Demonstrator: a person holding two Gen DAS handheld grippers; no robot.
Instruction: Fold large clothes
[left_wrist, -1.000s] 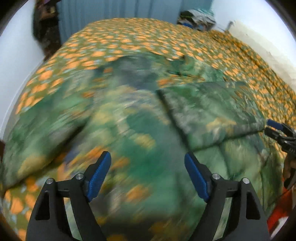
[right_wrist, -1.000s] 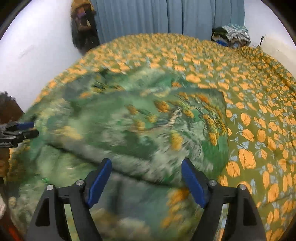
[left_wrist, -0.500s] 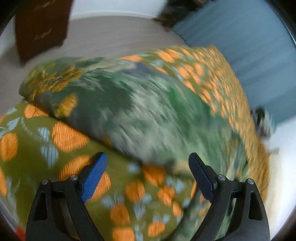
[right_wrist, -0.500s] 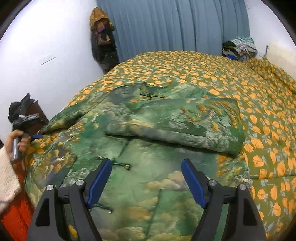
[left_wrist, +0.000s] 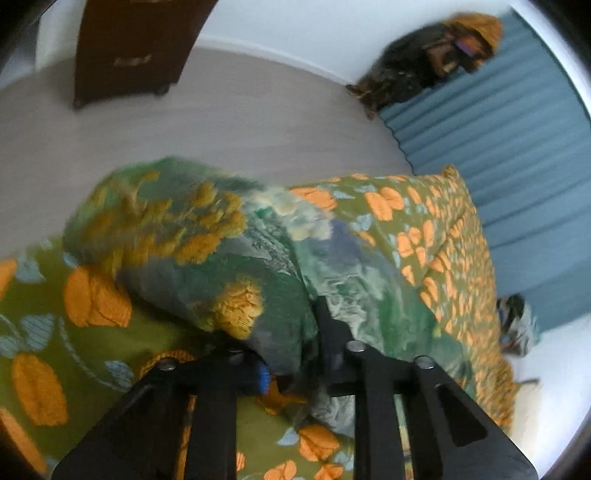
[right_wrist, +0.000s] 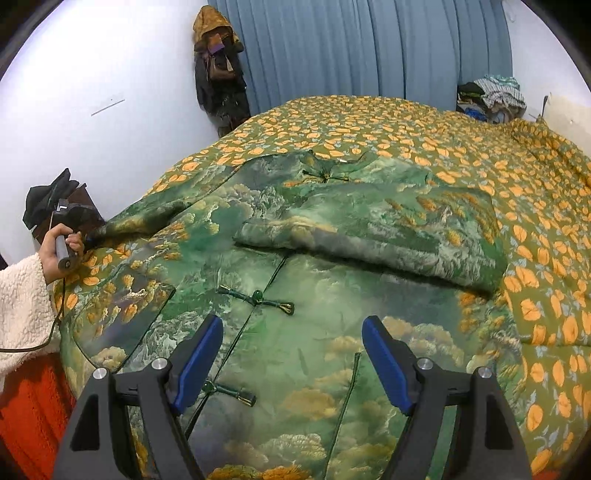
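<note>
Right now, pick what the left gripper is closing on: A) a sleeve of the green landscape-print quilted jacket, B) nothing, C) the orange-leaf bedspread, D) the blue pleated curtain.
A: the left gripper is closing with the jacket sleeve bunched between its jaws.

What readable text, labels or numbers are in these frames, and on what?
None readable in either view.
Green jacket: printed clouds and trees only, no lettering.
Bedspread: orange flower pattern, no text.
Dark cabinet: pale marks on the front, too blurred to tell if they are text.

A green robe (right_wrist: 314, 332) lies across the flowered bed (right_wrist: 461, 147).
</note>
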